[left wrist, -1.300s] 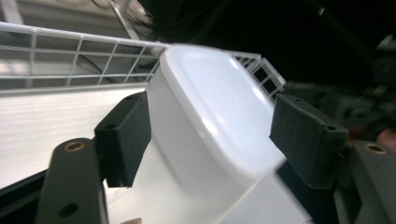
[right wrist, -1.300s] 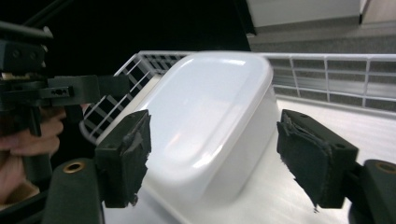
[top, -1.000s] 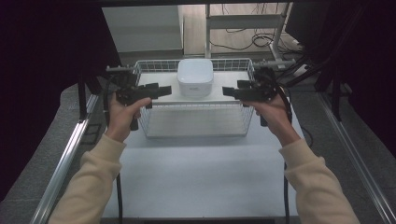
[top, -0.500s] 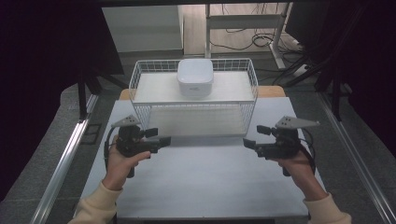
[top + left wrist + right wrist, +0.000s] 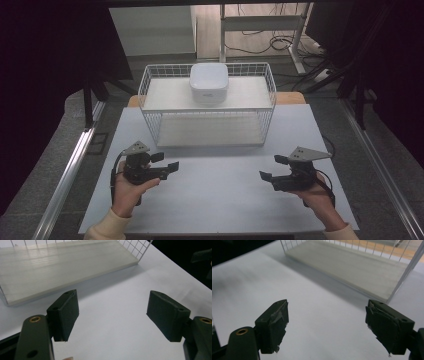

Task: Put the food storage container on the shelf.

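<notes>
A white wire basket rack [image 5: 150,117] stands at the back middle of the white table [image 5: 220,200]; a white square bowl [image 5: 208,82] rests upside down on its top shelf. My left gripper [image 5: 167,162] is held low over the table's front left, open and holding nothing, jaws pointing right. My right gripper [image 5: 271,167] mirrors it at the front right, open and holding nothing, jaws pointing left. In the left gripper view the jaws [image 5: 112,315] frame bare table, with the rack's lower board [image 5: 62,267] beyond. The right gripper view shows its jaws [image 5: 325,325] apart over bare table near the rack's board [image 5: 352,267].
Metal rails run along both sides of the table [image 5: 67,175]. Cables lie on the floor behind the rack [image 5: 260,45]. Dark curtains close in at left and right. A wooden edge [image 5: 292,97] shows behind the rack.
Both hands have pulled back from the rack's top edge toward the table's front, lowering a little more since half a second ago. The grippers stay open.
</notes>
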{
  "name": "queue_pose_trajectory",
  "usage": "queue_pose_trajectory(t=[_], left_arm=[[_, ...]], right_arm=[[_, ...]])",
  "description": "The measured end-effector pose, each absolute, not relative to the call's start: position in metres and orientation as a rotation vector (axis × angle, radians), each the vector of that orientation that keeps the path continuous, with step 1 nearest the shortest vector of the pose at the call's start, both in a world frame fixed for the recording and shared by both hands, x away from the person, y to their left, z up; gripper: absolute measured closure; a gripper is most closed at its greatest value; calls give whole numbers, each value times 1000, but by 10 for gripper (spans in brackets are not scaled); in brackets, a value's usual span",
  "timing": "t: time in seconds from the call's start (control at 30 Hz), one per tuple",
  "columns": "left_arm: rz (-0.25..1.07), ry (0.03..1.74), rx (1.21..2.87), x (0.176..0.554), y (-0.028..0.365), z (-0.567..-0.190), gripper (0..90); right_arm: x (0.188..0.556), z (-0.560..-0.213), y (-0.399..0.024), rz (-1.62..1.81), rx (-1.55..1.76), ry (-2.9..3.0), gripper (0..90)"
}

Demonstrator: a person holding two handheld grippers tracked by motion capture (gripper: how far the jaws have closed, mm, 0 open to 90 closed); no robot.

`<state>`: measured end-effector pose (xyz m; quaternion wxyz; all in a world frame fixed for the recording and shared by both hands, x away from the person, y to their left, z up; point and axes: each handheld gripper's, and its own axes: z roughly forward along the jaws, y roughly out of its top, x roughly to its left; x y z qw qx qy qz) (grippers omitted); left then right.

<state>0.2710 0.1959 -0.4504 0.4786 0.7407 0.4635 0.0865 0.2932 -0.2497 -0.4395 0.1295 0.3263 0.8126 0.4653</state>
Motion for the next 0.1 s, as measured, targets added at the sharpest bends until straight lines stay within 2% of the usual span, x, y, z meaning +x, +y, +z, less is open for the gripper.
queue_pose_trajectory(t=[0.1], left_arm=[[181, 1132, 1808, 271, 194, -454, 250]], right_arm=[[291, -439, -251, 1373, 954, 2350, 170]])
